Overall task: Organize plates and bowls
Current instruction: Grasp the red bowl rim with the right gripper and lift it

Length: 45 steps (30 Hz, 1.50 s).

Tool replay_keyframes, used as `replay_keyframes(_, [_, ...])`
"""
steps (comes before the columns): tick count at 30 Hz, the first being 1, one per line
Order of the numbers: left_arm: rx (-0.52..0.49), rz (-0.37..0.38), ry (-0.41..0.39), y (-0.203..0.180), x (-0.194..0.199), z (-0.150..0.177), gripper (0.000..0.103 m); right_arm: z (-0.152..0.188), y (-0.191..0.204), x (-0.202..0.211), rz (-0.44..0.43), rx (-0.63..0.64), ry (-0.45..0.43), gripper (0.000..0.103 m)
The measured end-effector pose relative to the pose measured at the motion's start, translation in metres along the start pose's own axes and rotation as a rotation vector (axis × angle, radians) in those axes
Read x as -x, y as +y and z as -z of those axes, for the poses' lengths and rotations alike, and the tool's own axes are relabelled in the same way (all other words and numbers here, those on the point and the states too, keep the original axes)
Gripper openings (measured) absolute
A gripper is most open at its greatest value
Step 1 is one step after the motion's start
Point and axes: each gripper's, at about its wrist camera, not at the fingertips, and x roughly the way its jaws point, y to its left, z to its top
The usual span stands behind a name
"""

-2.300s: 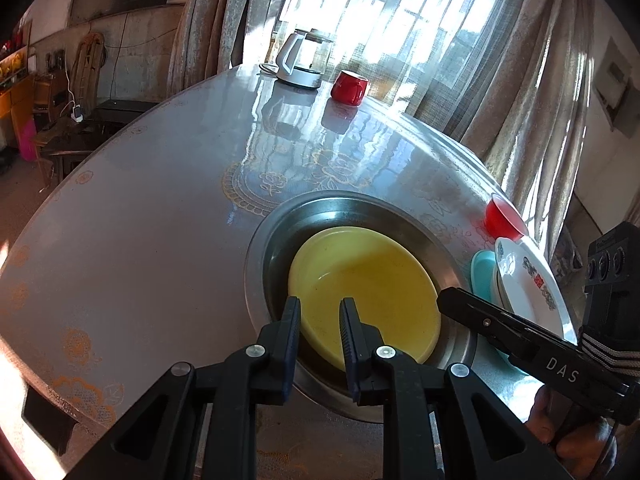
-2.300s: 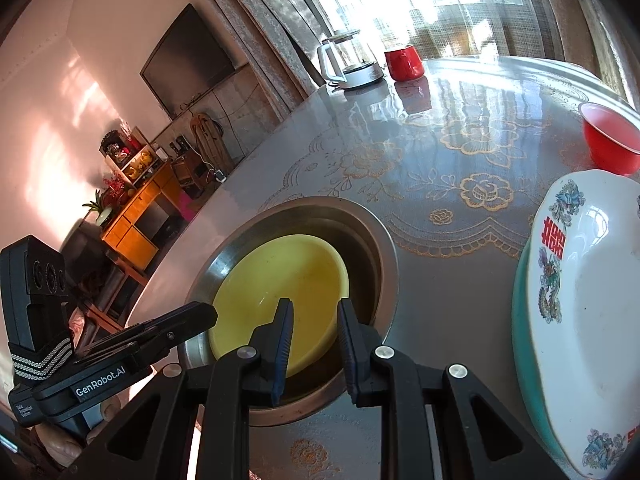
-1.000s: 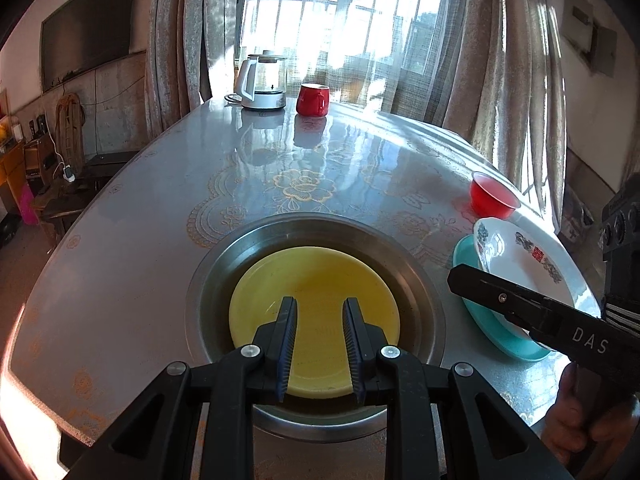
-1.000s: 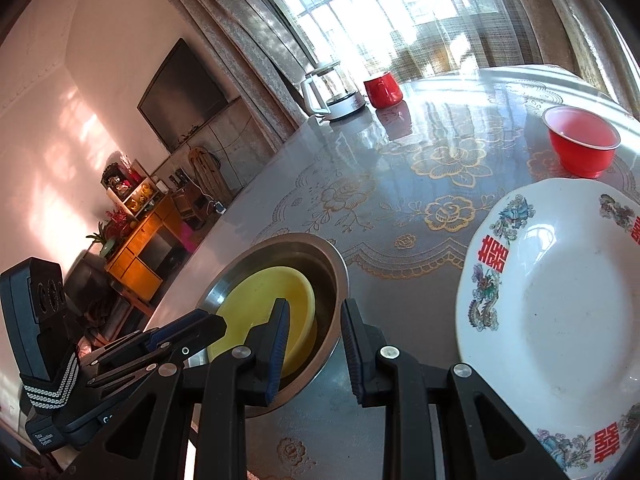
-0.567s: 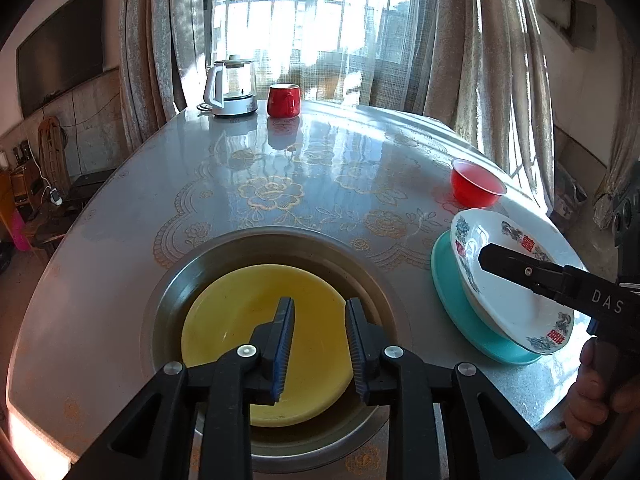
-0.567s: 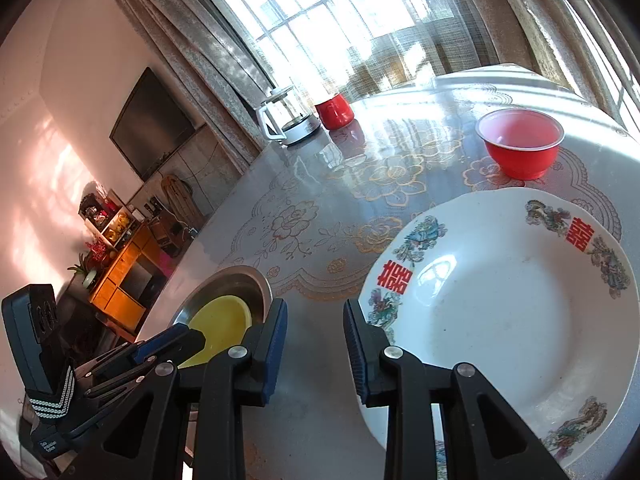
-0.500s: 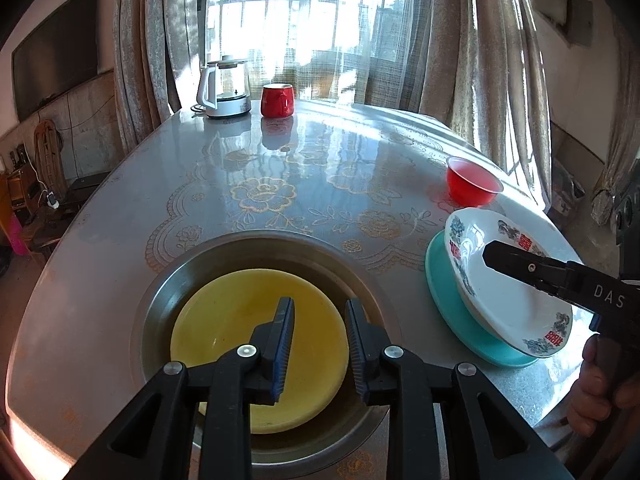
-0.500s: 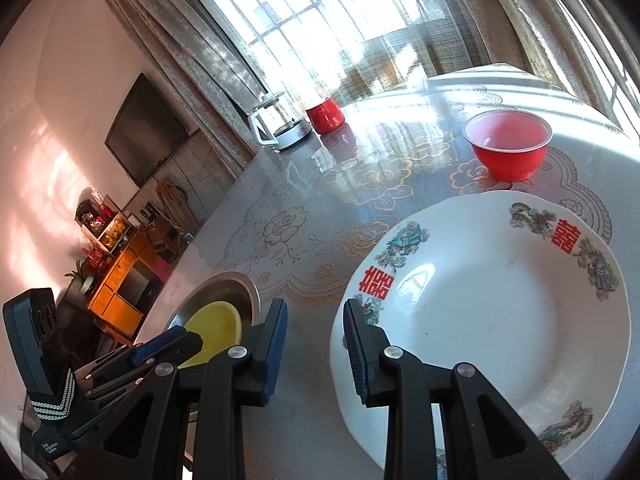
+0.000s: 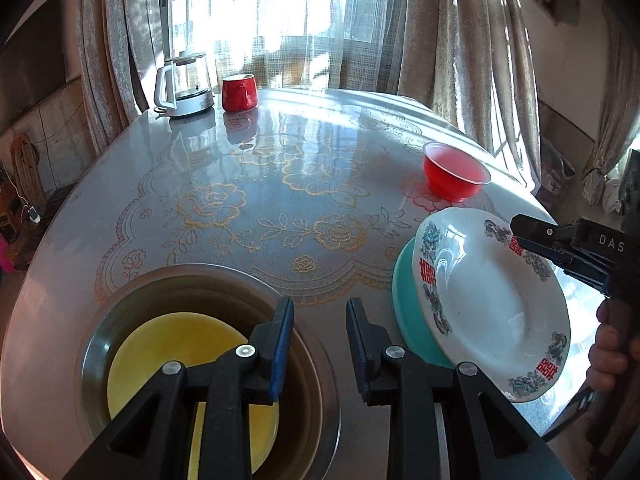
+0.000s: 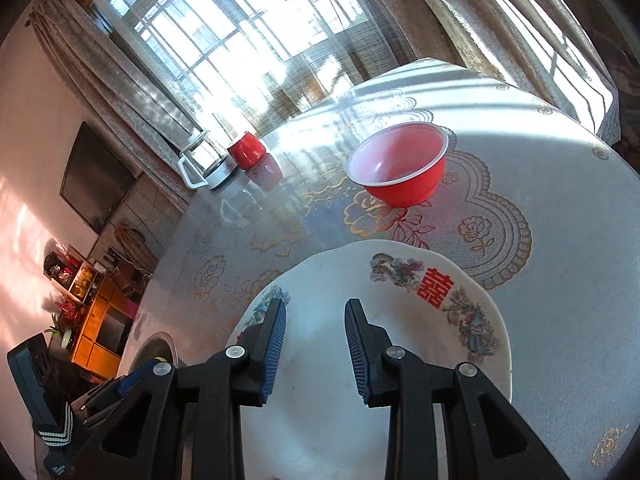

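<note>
A yellow plate (image 9: 176, 356) lies in a round metal basin (image 9: 308, 364) sunk in the table. My left gripper (image 9: 318, 344) hovers open over the basin's right rim, nothing between its fingers. To the right, a white patterned plate (image 9: 492, 304) rests tilted on a teal plate (image 9: 408, 300). A red bowl (image 9: 456, 178) stands beyond them. My right gripper (image 10: 316, 344) is open above the near-left part of the white plate (image 10: 400, 360), holding nothing. The red bowl (image 10: 400, 168) sits past it. The right gripper (image 9: 520, 234) shows over the white plate's far rim.
A glass kettle (image 9: 184, 84) and a red mug (image 9: 239, 92) stand at the far edge of the round lace-patterned table (image 9: 280, 168). Curtains and a window lie behind. A hand (image 9: 612, 356) holds the right gripper at the table's right edge.
Both grippers have swung right, away from the basin and toward the stacked plates. The right gripper now hangs over the white plate. Both pairs of jaws stand slightly wider.
</note>
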Motion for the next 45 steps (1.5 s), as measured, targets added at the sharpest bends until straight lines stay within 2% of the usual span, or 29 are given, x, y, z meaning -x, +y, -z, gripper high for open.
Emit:
replay_keyframes(9, [0.028,0.04,0.031,-0.006,-0.025,-0.018,0.028,-0.06,-0.05,-0.022,0.112,-0.117,-0.013,0.031])
replay_keyframes(14, [0.036,0.056,0.038,-0.006,-0.034,-0.023,0.034,-0.09,-0.07,-0.044,0.164,-0.17,-0.003,0.031])
replay_keyframes(17, [0.048,0.06,0.044,-0.004,-0.038,-0.026,0.035,-0.101,-0.077,-0.059,0.219,-0.177,0.016,0.031])
replay_keyframes(23, [0.065,0.064,0.044,0.0,-0.042,-0.032,0.037,-0.11,-0.075,-0.084,0.246,-0.127,0.061,0.029])
replay_keyframes(30, [0.093,0.075,0.042,0.007,-0.042,-0.039,0.041,-0.104,-0.027,-0.094,0.186,0.063,0.103,0.017])
replay_keyframes(35, [0.099,0.068,0.039,0.009,-0.04,-0.042,0.042,-0.094,0.006,-0.106,0.117,0.153,0.171,0.017])
replay_keyframes(40, [0.132,0.063,0.071,0.017,-0.049,-0.049,0.043,-0.081,0.025,-0.122,0.039,0.173,0.25,0.017])
replay_keyframes(45, [0.197,0.098,0.101,0.029,-0.061,-0.057,0.043,-0.07,0.036,-0.134,0.003,0.183,0.312,0.018])
